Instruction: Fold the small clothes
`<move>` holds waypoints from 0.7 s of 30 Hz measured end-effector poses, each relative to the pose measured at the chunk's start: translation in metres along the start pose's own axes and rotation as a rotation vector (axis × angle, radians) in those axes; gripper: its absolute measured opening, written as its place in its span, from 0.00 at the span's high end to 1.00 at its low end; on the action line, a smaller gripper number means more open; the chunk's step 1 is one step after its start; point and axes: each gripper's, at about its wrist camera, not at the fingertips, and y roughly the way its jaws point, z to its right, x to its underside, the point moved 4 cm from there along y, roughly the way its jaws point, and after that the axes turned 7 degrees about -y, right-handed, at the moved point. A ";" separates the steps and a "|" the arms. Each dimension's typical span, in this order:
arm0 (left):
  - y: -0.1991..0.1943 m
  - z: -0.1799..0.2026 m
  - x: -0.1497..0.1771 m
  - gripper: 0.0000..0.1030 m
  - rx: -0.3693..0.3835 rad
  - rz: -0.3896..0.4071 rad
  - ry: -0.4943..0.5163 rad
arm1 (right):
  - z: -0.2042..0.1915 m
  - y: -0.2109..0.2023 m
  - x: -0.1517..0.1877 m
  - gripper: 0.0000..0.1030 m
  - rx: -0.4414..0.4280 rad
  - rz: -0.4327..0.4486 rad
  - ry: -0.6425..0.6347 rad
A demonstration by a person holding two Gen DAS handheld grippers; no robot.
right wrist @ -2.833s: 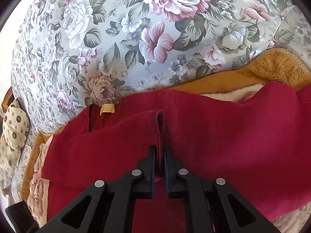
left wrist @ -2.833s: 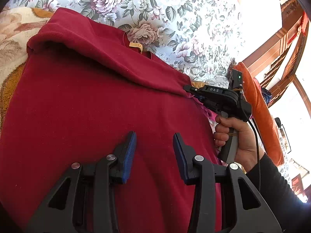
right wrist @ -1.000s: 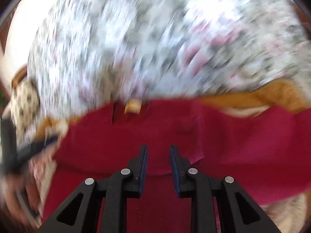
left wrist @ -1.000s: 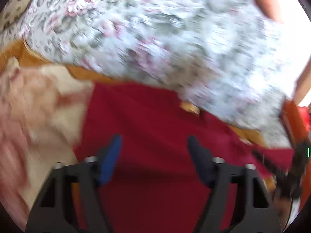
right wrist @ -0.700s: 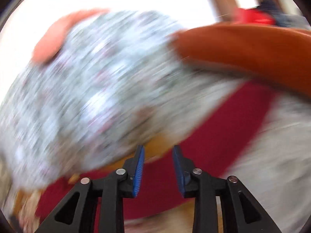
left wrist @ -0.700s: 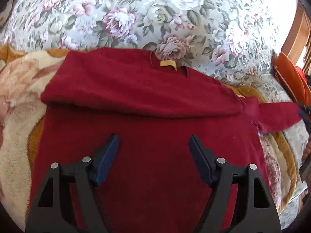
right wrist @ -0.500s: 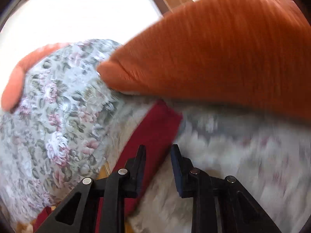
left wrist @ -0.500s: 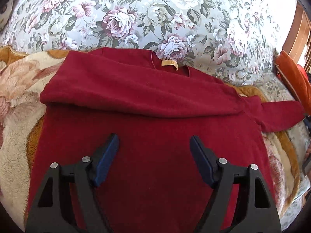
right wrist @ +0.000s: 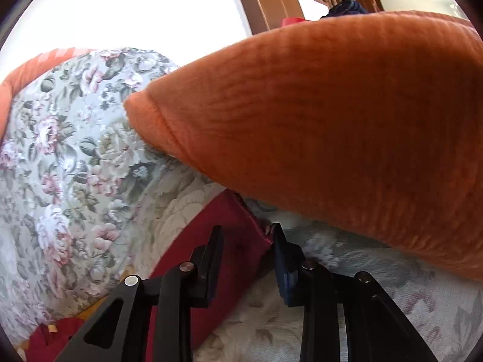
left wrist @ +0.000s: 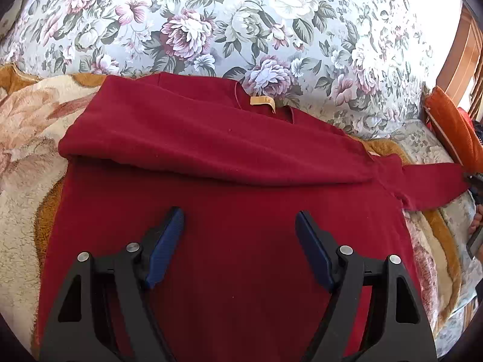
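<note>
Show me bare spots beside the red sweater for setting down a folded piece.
Free: blanket left of the sweater; narrower strip right of it, below the outstretched sleeve. Crowded: floral cushion against the collar, orange cushion at the sleeve's end.

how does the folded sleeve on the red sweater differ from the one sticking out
The folded sleeve lies across the sweater, below the neck label; the outstretched sleeve points away from it. The folded sleeve rests on red fabric; the outstretched sleeve rests on bedding, ending near the orange cushion. Both are the same dark red.
</note>
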 end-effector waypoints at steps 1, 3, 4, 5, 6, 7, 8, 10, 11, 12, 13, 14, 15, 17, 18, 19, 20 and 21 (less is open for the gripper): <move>0.000 0.000 0.000 0.26 0.003 0.001 -0.002 | -0.001 0.002 0.001 0.95 -0.046 -0.012 0.011; 0.000 0.000 -0.001 0.26 0.007 0.004 -0.004 | -0.006 -0.001 0.002 0.95 -0.068 0.015 0.002; 0.000 0.000 -0.001 0.26 0.008 0.005 -0.005 | -0.012 -0.010 0.001 0.95 -0.083 0.052 -0.024; 0.000 0.000 -0.001 0.26 0.007 0.005 -0.004 | -0.019 -0.016 -0.001 0.95 -0.102 0.069 -0.039; 0.000 0.000 -0.001 0.26 0.007 0.005 -0.004 | -0.028 -0.023 -0.002 0.95 -0.132 0.086 -0.056; 0.000 0.000 -0.001 0.26 0.006 0.005 -0.003 | -0.042 -0.031 -0.003 0.95 -0.161 0.101 -0.078; 0.000 0.000 -0.001 0.26 0.007 0.005 -0.003 | -0.060 -0.039 -0.001 0.95 -0.202 0.108 -0.102; 0.000 0.000 -0.001 0.26 0.010 0.005 -0.006 | -0.098 -0.047 0.005 0.95 -0.312 0.095 -0.134; 0.000 -0.001 -0.001 0.26 0.011 0.004 -0.007 | -0.123 -0.050 0.011 0.95 -0.369 0.084 -0.157; 0.000 -0.001 -0.002 0.26 0.012 0.003 -0.008 | -0.145 -0.052 0.017 0.95 -0.429 0.067 -0.176; 0.000 -0.001 -0.002 0.26 0.015 0.003 -0.011 | -0.174 -0.053 0.027 0.95 -0.497 0.041 -0.198; 0.000 -0.002 -0.003 0.26 0.019 0.003 -0.015 | -0.194 -0.054 0.035 0.95 -0.530 0.026 -0.215; 0.000 -0.001 -0.003 0.26 0.019 0.004 -0.017 | -0.218 -0.054 0.046 0.95 -0.576 0.001 -0.234; 0.000 -0.001 -0.002 0.26 0.018 0.005 -0.017 | -0.268 -0.057 0.070 0.95 -0.658 -0.046 -0.270; 0.000 -0.001 -0.002 0.26 0.019 0.005 -0.017 | -0.289 -0.060 0.082 0.95 -0.692 -0.066 -0.292; 0.000 -0.001 -0.002 0.26 0.019 0.005 -0.017 | -0.318 -0.061 0.098 0.95 -0.741 -0.098 -0.314; 0.000 -0.001 -0.003 0.26 0.021 0.005 -0.018 | -0.339 -0.065 0.112 0.95 -0.774 -0.125 -0.333; 0.000 -0.001 -0.002 0.26 0.021 0.006 -0.019 | -0.352 -0.067 0.124 0.95 -0.793 -0.143 -0.348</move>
